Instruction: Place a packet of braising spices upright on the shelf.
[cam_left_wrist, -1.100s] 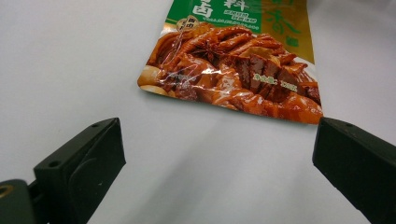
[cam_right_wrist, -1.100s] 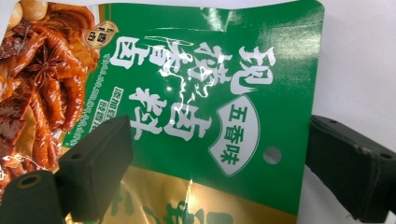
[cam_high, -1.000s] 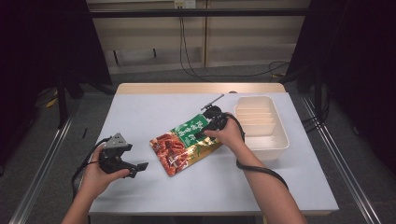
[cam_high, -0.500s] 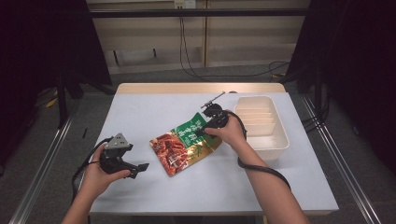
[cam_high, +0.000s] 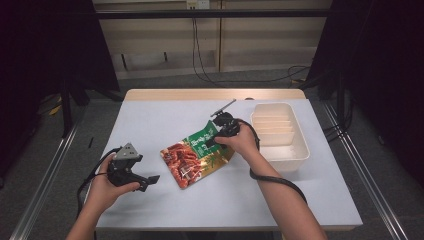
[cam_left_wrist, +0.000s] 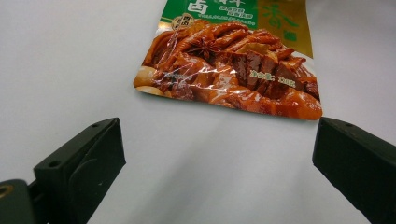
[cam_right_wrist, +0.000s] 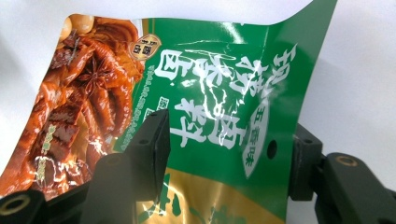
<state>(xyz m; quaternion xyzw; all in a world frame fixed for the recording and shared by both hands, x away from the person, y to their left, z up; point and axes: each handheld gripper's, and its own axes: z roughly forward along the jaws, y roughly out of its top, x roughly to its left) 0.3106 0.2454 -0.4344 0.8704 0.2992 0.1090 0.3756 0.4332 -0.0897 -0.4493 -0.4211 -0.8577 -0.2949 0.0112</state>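
A snack packet (cam_high: 197, 157) lies slantwise on the white table (cam_high: 150, 120), green and gold at its far end and printed with braised meat at its near end. My right gripper (cam_high: 215, 136) is at the green end, whose corner is raised off the table. In the right gripper view the packet (cam_right_wrist: 210, 93) bends between the jaws of the right gripper (cam_right_wrist: 229, 135). They have just been closing, and a wide gap still separates them. My left gripper (cam_high: 147, 182) rests near the front left, open and pointing at the packet (cam_left_wrist: 233, 70). Nothing lies between the left gripper (cam_left_wrist: 215, 140) jaws.
A cream tray (cam_high: 300, 150) with ribbed dividers stands at the table's right side, just behind my right hand. A black cable (cam_high: 275, 180) trails from the right gripper along the forearm. Dark floor and metal rails flank the table.
The right hand has edged slightly toward the packet's green end. The left gripper and the packet's near end lie as before.
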